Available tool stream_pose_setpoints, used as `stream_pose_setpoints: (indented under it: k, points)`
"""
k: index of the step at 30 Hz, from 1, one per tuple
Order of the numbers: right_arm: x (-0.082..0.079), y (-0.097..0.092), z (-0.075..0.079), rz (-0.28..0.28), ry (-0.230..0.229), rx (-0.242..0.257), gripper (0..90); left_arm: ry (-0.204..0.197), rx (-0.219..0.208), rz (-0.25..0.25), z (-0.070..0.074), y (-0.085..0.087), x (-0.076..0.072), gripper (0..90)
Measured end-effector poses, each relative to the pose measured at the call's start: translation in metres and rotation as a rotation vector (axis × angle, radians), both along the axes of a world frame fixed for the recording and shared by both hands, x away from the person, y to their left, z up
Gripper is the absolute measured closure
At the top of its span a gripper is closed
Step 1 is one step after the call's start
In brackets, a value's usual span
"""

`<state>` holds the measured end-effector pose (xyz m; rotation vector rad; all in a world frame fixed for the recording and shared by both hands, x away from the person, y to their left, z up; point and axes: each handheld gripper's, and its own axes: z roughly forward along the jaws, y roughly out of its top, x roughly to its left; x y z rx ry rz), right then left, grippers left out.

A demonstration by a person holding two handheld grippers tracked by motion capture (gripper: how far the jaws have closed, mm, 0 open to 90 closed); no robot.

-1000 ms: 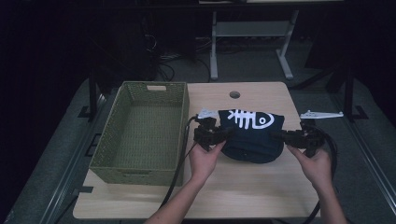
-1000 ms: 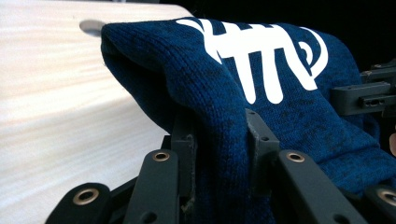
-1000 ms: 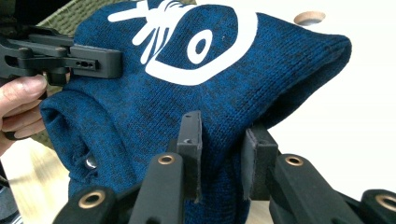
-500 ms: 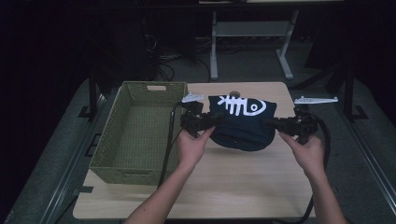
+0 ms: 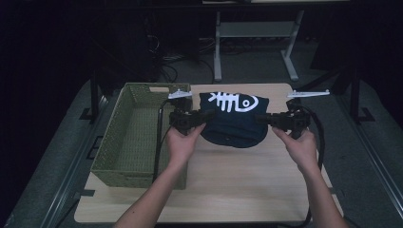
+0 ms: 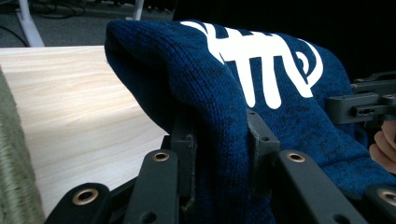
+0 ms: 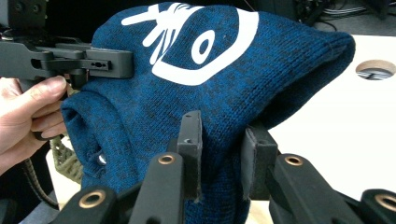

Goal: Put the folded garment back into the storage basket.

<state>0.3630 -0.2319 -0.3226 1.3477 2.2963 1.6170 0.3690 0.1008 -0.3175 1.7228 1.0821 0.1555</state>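
A dark blue knitted garment (image 5: 233,124) with a white fish-skeleton print hangs above the wooden table (image 5: 237,180), folded and stretched between my two grippers. My left gripper (image 5: 202,116) is shut on its left edge, with the thick fabric (image 6: 210,84) pinched between the pads of the left gripper (image 6: 219,135). My right gripper (image 5: 263,118) is shut on the right edge, where the cloth (image 7: 210,93) bulges over the pads of the right gripper (image 7: 222,140). Each gripper view shows the other one across the garment: the right gripper (image 6: 359,105) and the left gripper (image 7: 93,63).
A green woven basket (image 5: 124,102) with nothing visible in it stands on the table's left side, just left of my left hand (image 5: 183,140). A round hole (image 7: 376,69) is cut in the tabletop behind the garment. White desk legs (image 5: 218,47) and cables lie on the floor beyond.
Both hands have lifted the garment and carried it away from the person and to the left, closer to the basket. Both grips have stayed the same.
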Motion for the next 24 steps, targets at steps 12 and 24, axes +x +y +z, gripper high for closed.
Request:
stream_pose_setpoints:
  k: [12,24]
  points:
    - [0.010,0.024,0.005,0.046,0.006,0.023,72.3,0.001,-0.010,0.022,0.005,0.026,0.003,69.3]
    - [0.018,0.045,0.006,0.074,0.008,0.017,72.3,0.006,-0.015,0.051,0.005,0.048,0.004,69.1]
